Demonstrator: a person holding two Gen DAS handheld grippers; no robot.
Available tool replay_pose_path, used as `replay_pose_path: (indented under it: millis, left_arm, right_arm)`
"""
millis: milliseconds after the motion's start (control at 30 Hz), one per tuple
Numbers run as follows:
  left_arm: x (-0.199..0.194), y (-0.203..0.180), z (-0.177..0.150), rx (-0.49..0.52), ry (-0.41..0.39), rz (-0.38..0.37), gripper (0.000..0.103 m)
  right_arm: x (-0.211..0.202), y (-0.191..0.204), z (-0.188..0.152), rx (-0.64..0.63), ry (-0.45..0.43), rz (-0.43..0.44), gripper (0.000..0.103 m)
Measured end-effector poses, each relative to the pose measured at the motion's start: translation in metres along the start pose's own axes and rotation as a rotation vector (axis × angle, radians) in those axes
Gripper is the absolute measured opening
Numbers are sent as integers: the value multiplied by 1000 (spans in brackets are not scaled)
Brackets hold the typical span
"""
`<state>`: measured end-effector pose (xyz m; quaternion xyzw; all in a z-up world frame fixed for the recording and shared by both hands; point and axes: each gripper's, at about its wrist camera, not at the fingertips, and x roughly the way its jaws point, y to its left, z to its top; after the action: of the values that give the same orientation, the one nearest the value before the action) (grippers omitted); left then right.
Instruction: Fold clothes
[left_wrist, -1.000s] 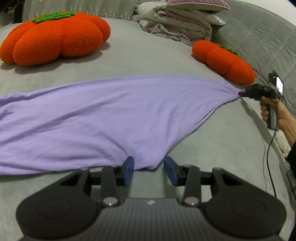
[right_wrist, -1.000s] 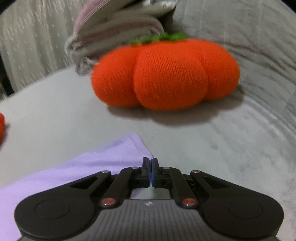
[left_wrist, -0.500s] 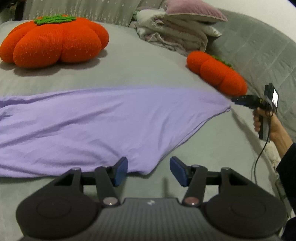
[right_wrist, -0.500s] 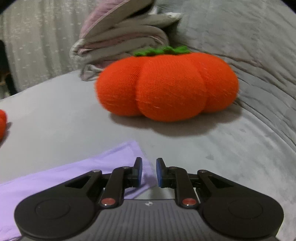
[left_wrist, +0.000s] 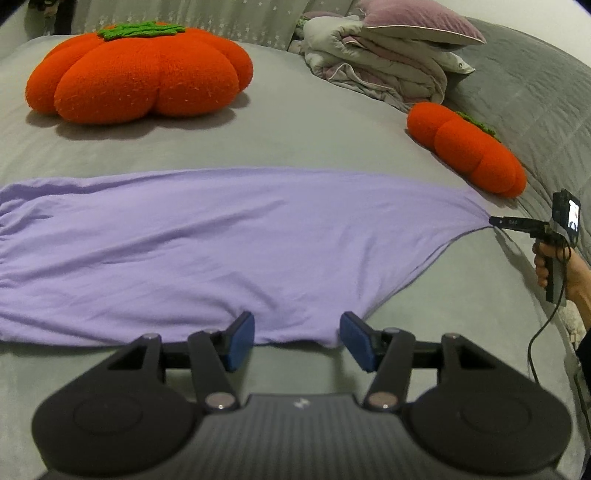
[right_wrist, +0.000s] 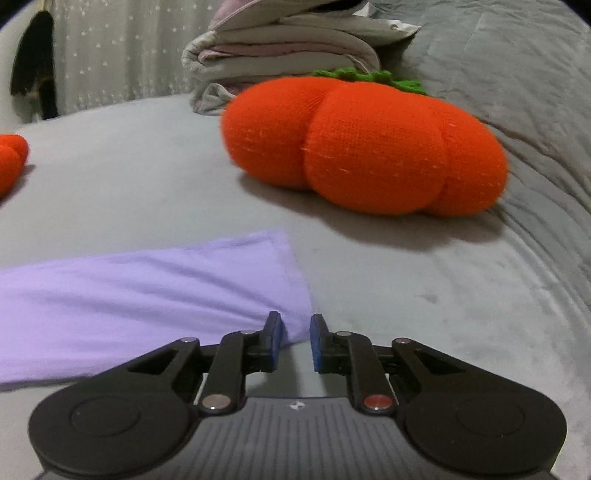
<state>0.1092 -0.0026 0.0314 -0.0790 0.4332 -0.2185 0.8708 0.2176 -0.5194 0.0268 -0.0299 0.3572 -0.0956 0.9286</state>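
Grey velvety bed (left_wrist: 295, 140) cover serves as the work surface, broad and flat enough to carry a whole garment. Spread across its middle, running from nine o'clock to three o'clock in the left wrist view, lies the lilac garment (left_wrist: 221, 251), a thin knit laid out mostly flat in what looks like a single layer with shallow wrinkles; it tapers to a point at three o'clock, as if drawn toward that end. Whether this spread precedes a fold or follows an opening-out cannot be judged from one moment. Two orange pumpkin cushions, the large cushion (left_wrist: 140, 70) at eleven o'clock and the small cushion (left_wrist: 469, 151) at two o'clock, and the stacked bedding (left_wrist: 384, 62) at one o'clock sit clear of the cloth. The left tool (left_wrist: 297, 341) stands at six o'clock with its jaws wide apart, straddling the near hem and holding nothing. The right tool (right_wrist: 297, 341), held in a hand (left_wrist: 557, 269), has its jaws parted a little, a corner of the cloth lying between them ungripped.
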Motion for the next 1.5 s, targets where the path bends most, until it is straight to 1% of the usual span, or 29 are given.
replay_pose_path:
  millis: [100,233,367,433,567,600,700,867,967,1000,1033,1100,1167,1233,1300,1367,1500]
  left_arm:
    - [-1,1,0,-4,-1,0,53]
    - [-1,2,0,-12,-3,2,53]
    - [-3,2,0,-15,-13,15,54]
    - [-5,5,1,-21,-21,24,54]
    - [-8,13,3,-52,-35,37,54]
    - [-9,16,4,-60,-38,43,54]
    - [-13,28,6,-102,-45,62,54]
    - [-24,55,11,-200,-74,96,54]
    - [-38,74,16,-234,-122,167,57]
    - [-44,83,18,-264,-137,189,57]
    - [-49,92,20,-294,-152,210,57]
    - [-60,111,22,-365,-181,245,57]
    - [-65,125,24,-422,-202,278,57]
    - [-68,135,24,-457,-216,313,57]
    - [-66,142,24,-486,-222,335,54]
    - [-64,146,23,-500,-219,349,54]
    - [-62,142,22,-473,-214,370,56]
  right_arm:
    - [-4,3,1,-36,-3,-20,16]
    - [-8,2,16,-30,-65,-22,16]
    - [1,15,36,-38,-87,33,17]
    - [10,30,41,-79,-76,72,17]
    - [24,68,40,-154,-66,164,16]
    - [28,73,38,-164,-54,160,16]
    - [40,78,35,-178,-41,99,17]
    - [54,61,41,-154,-30,-64,17]
    - [48,64,46,-119,-42,-152,17]
    - [41,68,46,-112,-61,-154,17]
    - [33,75,46,-113,-82,-131,19]
    - [14,97,43,-134,-114,-34,20]
    - [-4,128,41,-175,-126,93,21]
    - [-20,165,38,-226,-137,213,25]
    - [-35,207,34,-284,-145,317,26]
    - [-51,249,26,-348,-147,426,26]
    - [-77,329,5,-491,-132,621,26]
